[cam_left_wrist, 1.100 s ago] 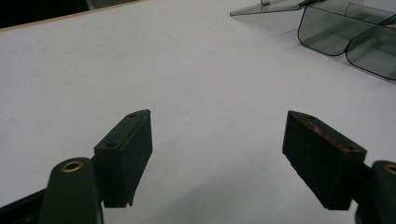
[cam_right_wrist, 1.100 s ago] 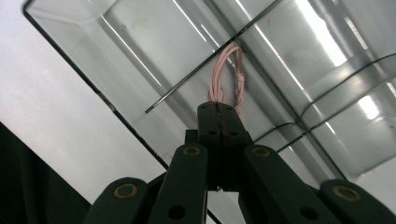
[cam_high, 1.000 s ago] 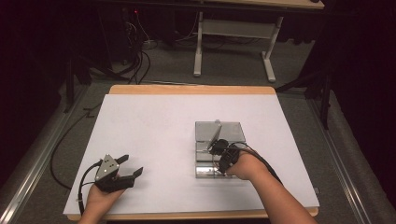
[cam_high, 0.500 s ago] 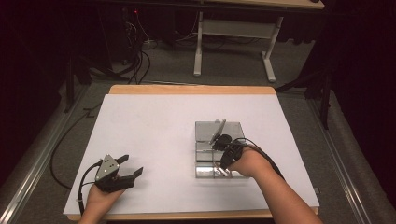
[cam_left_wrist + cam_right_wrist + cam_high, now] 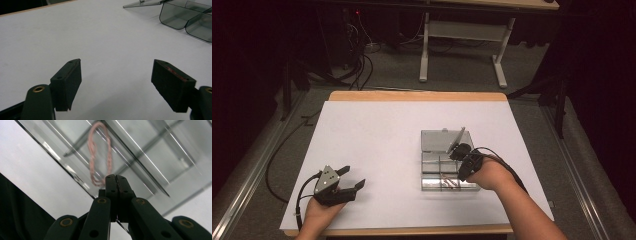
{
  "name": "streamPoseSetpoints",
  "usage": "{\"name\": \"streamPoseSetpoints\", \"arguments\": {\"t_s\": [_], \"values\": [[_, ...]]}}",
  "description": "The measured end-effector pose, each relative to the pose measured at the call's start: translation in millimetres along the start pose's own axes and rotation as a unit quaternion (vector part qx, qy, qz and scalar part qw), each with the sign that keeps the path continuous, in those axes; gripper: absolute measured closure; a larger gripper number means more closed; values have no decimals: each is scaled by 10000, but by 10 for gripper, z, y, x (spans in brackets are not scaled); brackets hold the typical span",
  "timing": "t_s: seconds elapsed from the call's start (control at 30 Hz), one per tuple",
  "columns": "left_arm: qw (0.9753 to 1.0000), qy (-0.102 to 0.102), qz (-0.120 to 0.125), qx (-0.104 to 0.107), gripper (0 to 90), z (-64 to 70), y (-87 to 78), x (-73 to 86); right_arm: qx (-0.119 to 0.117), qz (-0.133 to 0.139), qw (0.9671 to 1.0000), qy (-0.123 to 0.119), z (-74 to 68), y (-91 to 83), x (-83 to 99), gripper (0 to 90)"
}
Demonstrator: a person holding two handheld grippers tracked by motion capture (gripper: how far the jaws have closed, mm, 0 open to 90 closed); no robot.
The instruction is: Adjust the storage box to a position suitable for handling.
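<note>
While the right tool (image 5: 460,151) hangs over the clear box (image 5: 434,140) on the right half of the counter (image 5: 372,135), its jaws are pressed together. In the right gripper view they meet on the lower end of a pink twisted cord (image 5: 100,155), a loop that hangs against the box's clear dividers (image 5: 140,150); the tool (image 5: 116,178) appears to pinch the cord, though the exact contact is blurred. From the high view the box stands with its lid (image 5: 455,139) tilted up, just beside the right tool, and a pink shape (image 5: 447,181) lies in a near compartment, too small to tell apart. The right hand (image 5: 488,173) rests at the box's near right corner.

The left tool (image 5: 353,177) sits low at the near left of the counter, well apart from the box, held by the left hand (image 5: 323,207). Its jaws are spread wide with nothing between them; in the left gripper view the tool (image 5: 116,82) faces bare white counter (image 5: 100,37), with the box (image 5: 185,17) far off at the upper right.
</note>
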State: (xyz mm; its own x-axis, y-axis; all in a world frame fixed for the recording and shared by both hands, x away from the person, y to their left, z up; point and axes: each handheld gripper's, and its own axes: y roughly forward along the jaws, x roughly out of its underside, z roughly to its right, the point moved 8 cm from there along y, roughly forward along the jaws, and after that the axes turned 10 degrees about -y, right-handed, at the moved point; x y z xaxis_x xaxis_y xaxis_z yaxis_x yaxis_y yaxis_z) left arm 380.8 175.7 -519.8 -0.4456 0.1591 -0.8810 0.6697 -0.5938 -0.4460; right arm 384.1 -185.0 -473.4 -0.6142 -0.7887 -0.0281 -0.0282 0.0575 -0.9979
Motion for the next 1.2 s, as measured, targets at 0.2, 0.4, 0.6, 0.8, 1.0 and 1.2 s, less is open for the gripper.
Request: {"name": "streamPoseSetpoints", "arguments": {"t_s": [0.2,0.4,0.6,0.8,1.0,1.2], "values": [[10000,2,-12,-8,251,0,2,1,58,19,10000,74,96,-52,159,896],[10000,9,-23,-15,251,0,3,3,104,22,9995,313,158,-126,297,896],[10000,10,-24,-14,251,0,3,3,195,45,9992,344,256,-170,448,896],[10000,5,-22,-20,251,0,5,3,216,43,9984,524,320,-166,593,896],[10000,12,-26,-25,251,0,5,3,231,44,9978,621,380,-149,713,896],[10000,8,-24,-23,251,0,5,3,261,25,9967,764,435,-94,826,896]]}}
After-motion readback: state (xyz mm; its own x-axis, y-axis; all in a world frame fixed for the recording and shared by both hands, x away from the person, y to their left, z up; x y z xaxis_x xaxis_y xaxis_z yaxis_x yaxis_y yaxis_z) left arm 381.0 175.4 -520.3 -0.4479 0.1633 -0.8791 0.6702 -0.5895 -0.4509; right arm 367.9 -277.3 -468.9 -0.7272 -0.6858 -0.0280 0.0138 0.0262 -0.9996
